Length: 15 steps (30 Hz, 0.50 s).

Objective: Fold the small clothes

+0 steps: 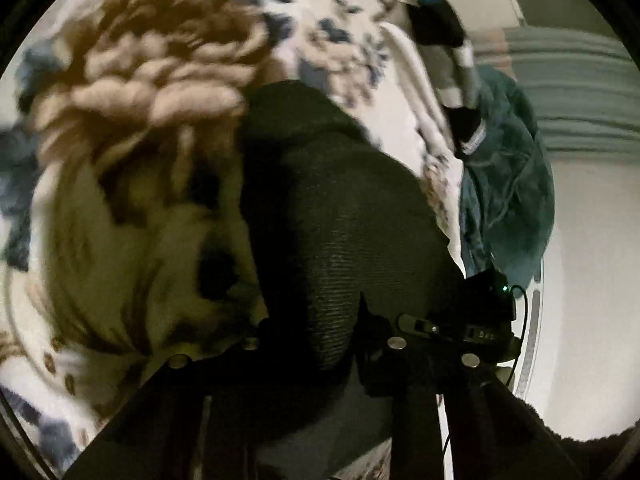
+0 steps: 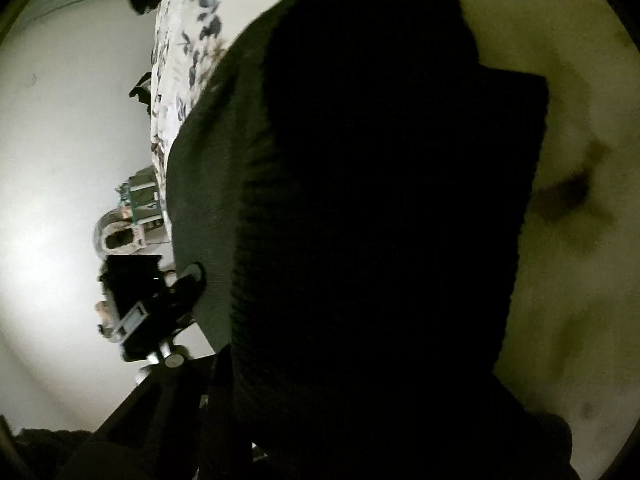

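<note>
A black ribbed knit garment hangs in front of the left wrist camera and covers the fingertips of my left gripper, which looks shut on it. In the right wrist view the same black garment fills most of the frame and hides the fingers of my right gripper, which seems shut on its edge. The other gripper's body shows at the left of the right wrist view, also against the garment. An olive-green cloth lies under the garment.
A floral white and blue bedspread with a brown flower pattern lies below. A teal garment and a striped dark piece lie at the bed's edge. A pale wall is at the left.
</note>
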Motion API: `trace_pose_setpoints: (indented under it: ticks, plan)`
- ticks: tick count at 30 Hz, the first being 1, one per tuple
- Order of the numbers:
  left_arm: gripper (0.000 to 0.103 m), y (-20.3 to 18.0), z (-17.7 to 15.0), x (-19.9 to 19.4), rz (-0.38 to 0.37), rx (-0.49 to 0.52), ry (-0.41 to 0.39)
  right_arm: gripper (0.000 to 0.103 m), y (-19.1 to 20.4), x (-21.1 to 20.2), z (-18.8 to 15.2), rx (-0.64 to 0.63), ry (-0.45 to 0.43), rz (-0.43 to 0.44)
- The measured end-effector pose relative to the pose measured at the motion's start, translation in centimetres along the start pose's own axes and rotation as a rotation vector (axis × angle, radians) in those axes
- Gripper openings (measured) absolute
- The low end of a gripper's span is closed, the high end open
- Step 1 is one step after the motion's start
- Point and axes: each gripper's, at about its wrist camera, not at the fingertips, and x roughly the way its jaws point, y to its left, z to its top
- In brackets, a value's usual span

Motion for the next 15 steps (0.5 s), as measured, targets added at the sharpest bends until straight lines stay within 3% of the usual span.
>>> trace_pose_setpoints:
  ticks: [4,9,15]
  plan:
    - [0.021,-3.0,1.4,0.1,-0.009,0.061,0.034,0.022,2.5,-1.3,-1.0,0.000,-0.054,-0.018]
    - [0.020,-7.0,4.0,-0.2,-0.030,0.157,0.050,0.022,4.5,-3.7,-1.4,0.035,-0.136,0.021]
    - [0.020,-12.4,8.8,-0.6,-0.058,0.245,0.048,0.022,8.5,-8.4,0.9,0.022,-0.247,0.037]
